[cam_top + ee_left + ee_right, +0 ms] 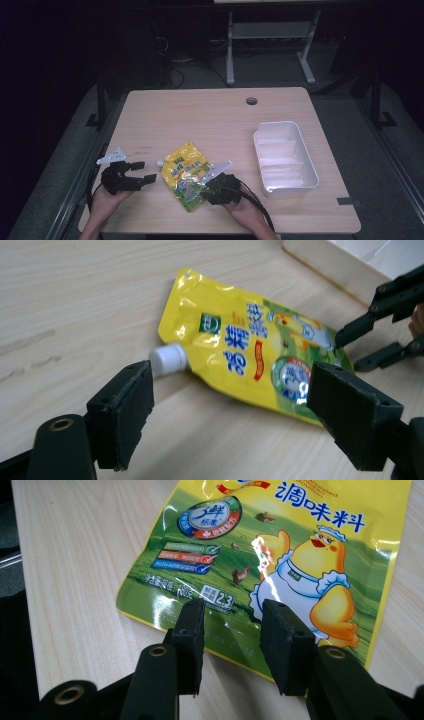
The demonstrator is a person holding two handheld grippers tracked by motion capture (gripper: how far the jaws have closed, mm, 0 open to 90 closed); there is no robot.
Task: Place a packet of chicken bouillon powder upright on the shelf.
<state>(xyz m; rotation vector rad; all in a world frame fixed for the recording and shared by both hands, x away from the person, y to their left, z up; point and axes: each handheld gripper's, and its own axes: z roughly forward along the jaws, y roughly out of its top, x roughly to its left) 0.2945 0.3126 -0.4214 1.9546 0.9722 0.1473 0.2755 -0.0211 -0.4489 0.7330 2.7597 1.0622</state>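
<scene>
Two hand-held grippers: both work at the bench's point(150, 115) near edge.
Right hand-held gripper point(231, 612): jaws half open over the pouch's bottom edge, gripping nothing.
Left hand-held gripper point(227, 390): jaws wide, empty, facing the white cap point(167, 359).
Glossy yellow spouted seasoning pouch point(186, 175): flat, probably bound for the tray.
White plastic tray point(310, 172): at 2 o'clock.
</scene>
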